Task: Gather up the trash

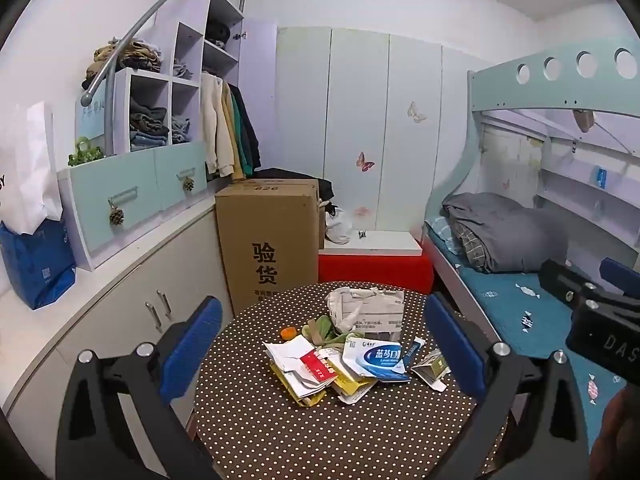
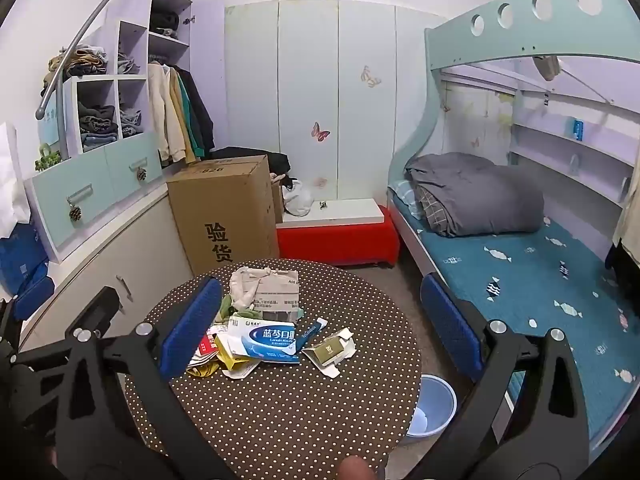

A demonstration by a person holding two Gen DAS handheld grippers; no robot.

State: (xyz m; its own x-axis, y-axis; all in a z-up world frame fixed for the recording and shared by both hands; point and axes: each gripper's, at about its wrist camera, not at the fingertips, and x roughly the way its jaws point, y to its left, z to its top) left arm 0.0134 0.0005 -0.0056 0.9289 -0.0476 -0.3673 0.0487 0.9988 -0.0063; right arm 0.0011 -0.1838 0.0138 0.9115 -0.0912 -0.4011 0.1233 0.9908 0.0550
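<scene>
A pile of trash lies on the round brown polka-dot table [image 1: 304,432] [image 2: 288,412]: a blue-and-white flattened box [image 1: 378,358] [image 2: 268,340], a red-and-white wrapper [image 1: 316,365], yellow packets [image 1: 352,384], a small olive box [image 2: 329,350] [image 1: 434,366], a crumpled grey paper bag [image 1: 368,308] [image 2: 268,288], green scraps and an orange bit [image 1: 288,333]. My left gripper [image 1: 320,344] is open and empty, held above the pile. My right gripper [image 2: 320,320] is open and empty, above the pile's right side. The right gripper's body shows in the left wrist view [image 1: 600,312].
A light blue bin [image 2: 434,406] stands on the floor right of the table. A cardboard box [image 1: 268,240] and a red bench [image 1: 376,268] stand behind the table. White cabinets [image 1: 120,312] run along the left. A bunk bed [image 2: 520,272] is on the right.
</scene>
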